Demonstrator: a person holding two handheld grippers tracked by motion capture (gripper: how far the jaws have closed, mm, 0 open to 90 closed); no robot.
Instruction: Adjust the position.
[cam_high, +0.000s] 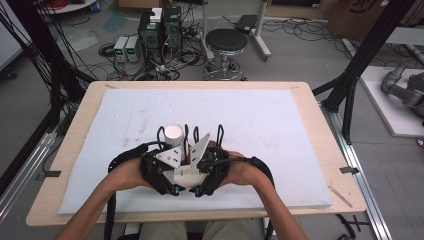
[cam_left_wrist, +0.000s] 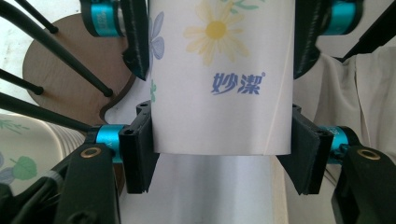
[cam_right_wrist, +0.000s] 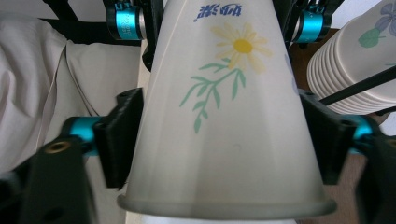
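A white paper cup (cam_left_wrist: 224, 116) printed with a yellow daisy and blue lettering lies between both grippers, close to the person's body (cam_high: 186, 177). My left gripper (cam_left_wrist: 222, 140) is shut on it, one pad on each side near its narrow end. My right gripper (cam_right_wrist: 222, 135) has its pads against the cup's (cam_right_wrist: 224, 140) walls nearer the wide rim, which faces its camera. In the high view the left gripper (cam_high: 176, 188) and right gripper (cam_high: 198, 189) sit side by side, held in the person's hands.
A stack of like cups (cam_high: 174, 134) stands upright on the white foam sheet (cam_high: 260, 120) just beyond the grippers, and shows as the stack (cam_right_wrist: 355, 70) and stack (cam_left_wrist: 28, 154). A round wooden disc (cam_left_wrist: 60, 74) lies by it. Light cloth (cam_right_wrist: 56, 74) is behind the cup.
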